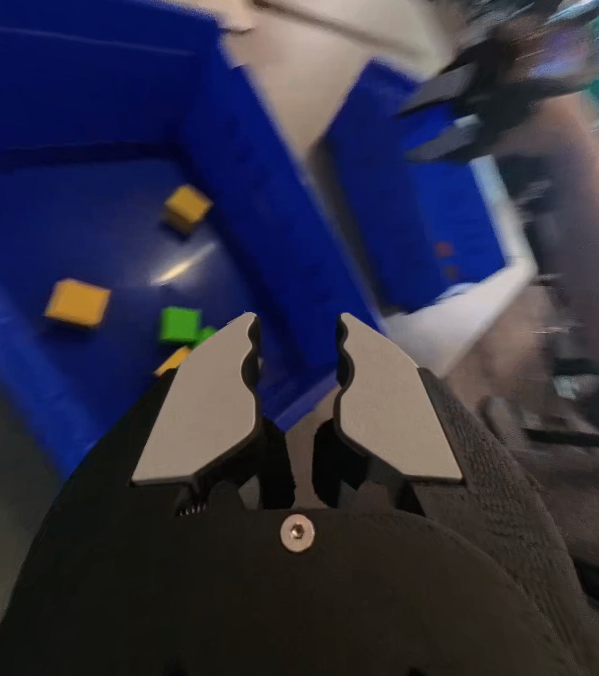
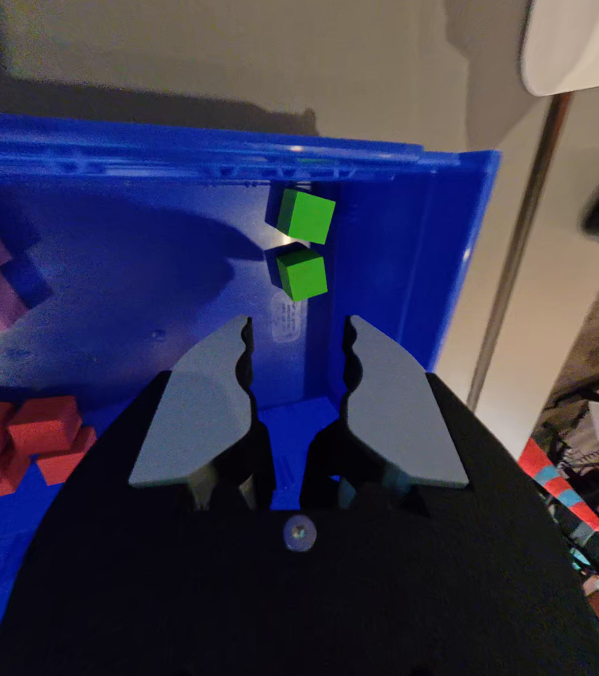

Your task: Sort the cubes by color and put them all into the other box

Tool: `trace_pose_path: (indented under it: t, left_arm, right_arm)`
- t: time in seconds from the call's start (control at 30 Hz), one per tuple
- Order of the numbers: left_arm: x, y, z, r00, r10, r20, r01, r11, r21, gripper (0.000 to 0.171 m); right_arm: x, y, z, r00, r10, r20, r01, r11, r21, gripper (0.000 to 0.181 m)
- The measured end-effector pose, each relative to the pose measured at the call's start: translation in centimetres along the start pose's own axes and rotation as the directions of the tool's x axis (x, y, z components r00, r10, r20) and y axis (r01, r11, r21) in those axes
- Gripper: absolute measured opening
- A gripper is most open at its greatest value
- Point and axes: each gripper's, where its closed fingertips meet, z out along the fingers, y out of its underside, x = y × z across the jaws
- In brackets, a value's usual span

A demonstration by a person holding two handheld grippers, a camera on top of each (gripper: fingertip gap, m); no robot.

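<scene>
Two grippers are gaping empty; the left gripper [image 1: 296,323] is tilting over a glossy blue bin's [image 1: 217,153] rim near matte yellow blocks [image 1: 78,303]; the right gripper [image 2: 298,323] is pointing at two green cubes [image 2: 302,275] by the right wall of its blue bin [image 2: 415,256].

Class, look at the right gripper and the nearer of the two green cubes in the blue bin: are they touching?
Apart. The right wrist view shows blue bin floor between the open right gripper and the nearer green cube.

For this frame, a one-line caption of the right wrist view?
Open right gripper over blue bin, nearest two green cubes.
</scene>
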Motion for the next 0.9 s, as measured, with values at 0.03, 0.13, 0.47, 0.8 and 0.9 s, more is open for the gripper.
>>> trace_pose_path:
  t: [0.03,0.13,0.47,0.8,0.9]
  left_arm:
    - [-1.0,0.5,0.2,0.996,0.004,0.085,-0.001,0.999,-0.032,0.040]
    - [-2.5,0.8,1.5,0.979,0.026,0.202,-0.011,0.997,-0.078,0.047]
    - [-8.5,3.9,6.7,0.918,0.082,0.388,0.066,0.933,-0.353,0.046]
    - [-9.4,4.9,8.0,0.915,0.069,0.397,0.109,0.907,-0.408,0.032]
    - [-9.3,4.4,7.7,0.917,0.064,0.395,0.104,0.915,-0.389,0.030]
  right_arm:
    - [-0.2,-0.1,-1.0,1.000,-0.001,-0.031,0.002,1.000,0.025,0.046]
    - [-1.2,-0.3,-3.4,0.994,-0.014,-0.111,0.023,0.997,0.079,0.041]
    - [-3.9,-0.2,-5.8,0.977,-0.050,-0.207,0.084,0.984,0.156,0.037]
    - [-4.8,-0.4,-6.0,0.974,-0.056,-0.219,0.100,0.976,0.195,0.034]
    - [-5.0,-0.9,-6.6,0.968,-0.062,-0.244,0.113,0.972,0.204,0.034]
